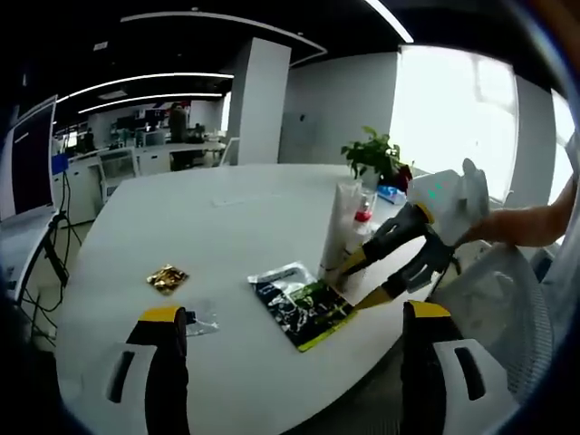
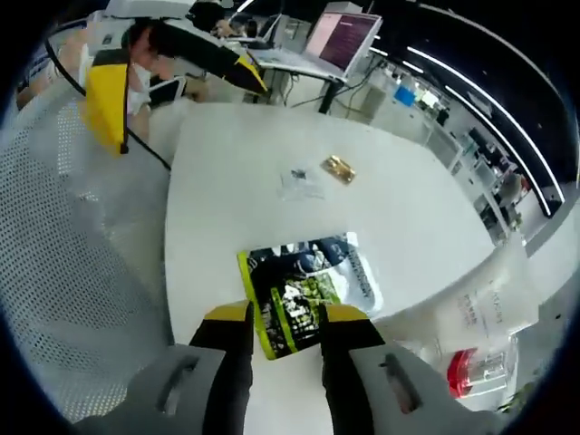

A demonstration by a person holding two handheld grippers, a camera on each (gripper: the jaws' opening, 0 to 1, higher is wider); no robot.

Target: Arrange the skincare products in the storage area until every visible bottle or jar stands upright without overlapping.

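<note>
A black and green sachet (image 1: 299, 306) (image 2: 299, 294) lies flat near the table's edge. Beside it a white tube (image 1: 343, 227) (image 2: 489, 299) stands upright, with a small red-capped bottle (image 1: 364, 214) (image 2: 471, 367) behind it. My right gripper (image 2: 290, 328) (image 1: 359, 282) is open, its yellow-tipped jaws straddling the sachet's near end, close to the tube's base. My left gripper (image 1: 294, 313) (image 2: 172, 86) hangs wide open above the table's near edge, nothing between its jaws.
A gold packet (image 1: 168, 278) (image 2: 338, 168) and a small clear packet (image 1: 201, 318) (image 2: 299, 182) lie on the white table (image 1: 208, 227). A potted plant (image 1: 374, 158) stands at the far side. A white mesh chair (image 2: 72, 272) (image 1: 494, 304) sits by the edge.
</note>
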